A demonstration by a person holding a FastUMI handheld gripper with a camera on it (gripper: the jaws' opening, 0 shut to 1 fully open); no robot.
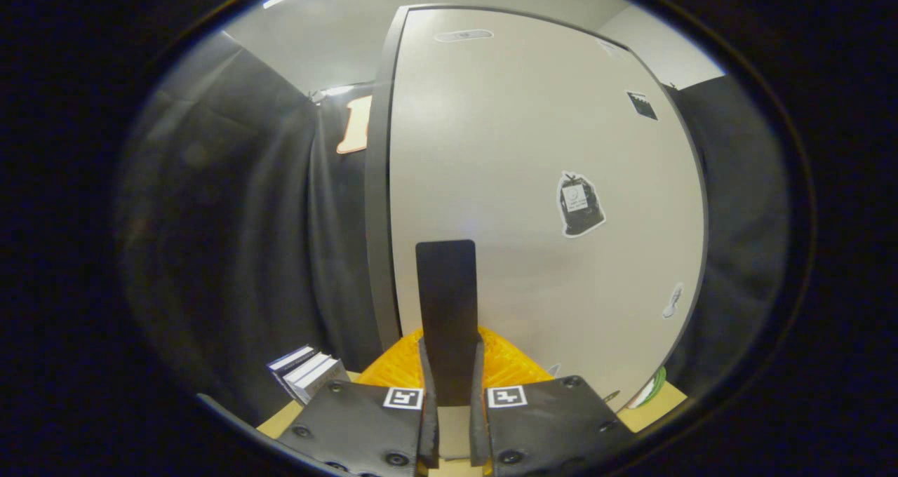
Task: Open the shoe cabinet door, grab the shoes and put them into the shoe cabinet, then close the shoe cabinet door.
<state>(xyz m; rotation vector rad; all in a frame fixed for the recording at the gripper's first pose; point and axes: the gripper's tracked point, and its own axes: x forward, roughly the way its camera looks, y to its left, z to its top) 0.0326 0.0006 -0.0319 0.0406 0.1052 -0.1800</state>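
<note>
The shoe cabinet door (533, 203) stands directly ahead of the gripper (452, 407), a pale flat panel with a dark edge down one side and several stickers on its face. A black upright strip (447, 308), judged to be the door's handle, rises from between the two fingers (426, 407), which stand close on either side of its lower end. The fingers appear to touch the strip, and the claw is judged nearly closed and clamped on it, though firm pressure from both pads cannot be confirmed. An orange ribbed object (505, 365) lies just beyond the fingers at the foot of the door; whether it is a shoe cannot be determined. A small stack of books (309, 375) sits on the tan surface (659, 403) off to one side of the fingers. As to progress, the task is judged to be either at its opening step or its closing step; the pictures do not settle which. The cabinet's interior is hidden behind the door, so whether shoes are inside is unknown. The door's lower edge and hinge side are cut off or obscured.
</note>
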